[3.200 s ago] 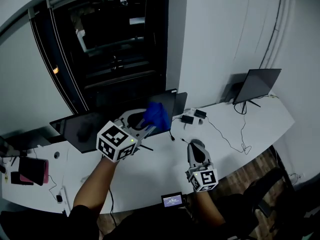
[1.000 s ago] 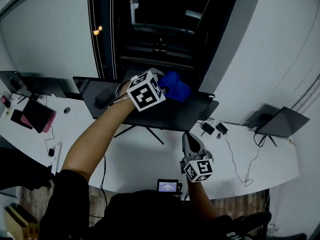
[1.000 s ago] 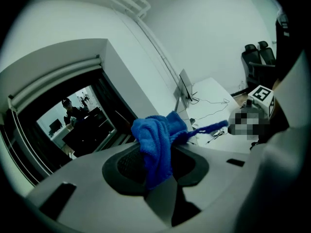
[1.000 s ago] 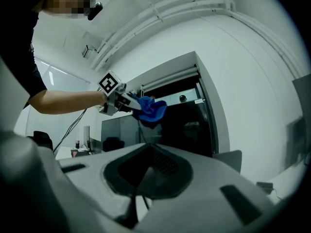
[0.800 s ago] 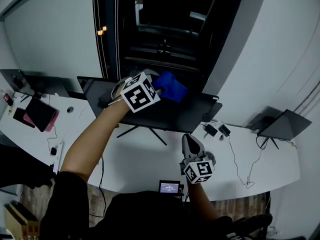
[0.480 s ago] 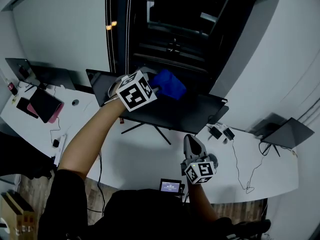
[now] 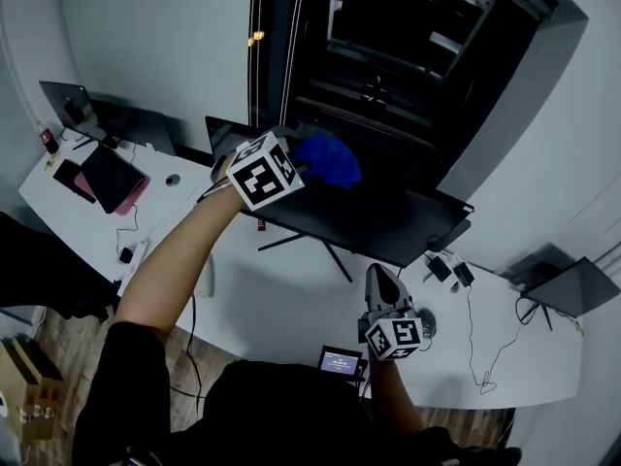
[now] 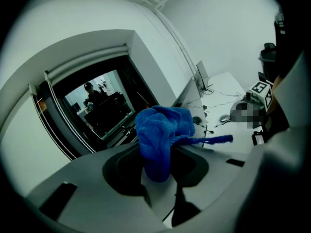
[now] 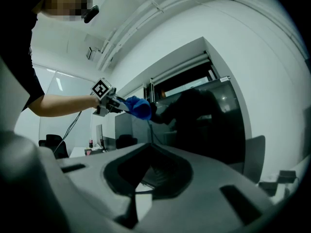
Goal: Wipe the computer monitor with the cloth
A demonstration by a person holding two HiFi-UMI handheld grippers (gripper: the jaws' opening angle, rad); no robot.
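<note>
Head view shows the left hand-held gripper raised to the upper edge of the computer monitor, which stands on a thin stand at the back of the white counter. Left gripper view shows its jaws pinching the blue cloth by the lower end, so the thick bunch sits beyond the tips and one loose tail sticks out to the side. The cloth is at about the middle of the monitor's top edge. Whether it already presses on the glass, I cannot tell.

The right hand-held gripper is low, over the front part of the counter and well apart from the monitor. In the right gripper view its jaws look pressed together with nothing between them.

I judge that the wiping stroke is in hand. To do it well, the pinch must be firm, because the cloth is held only by a small part and may slip out under friction. Only the soft bunch should meet the screen, never the hard jaw tips. The pressure should be light, since the stand looks narrow and the panel may tilt back. Long strokes from one side edge to the other, row after row downward, would probably cover the whole screen.
</note>
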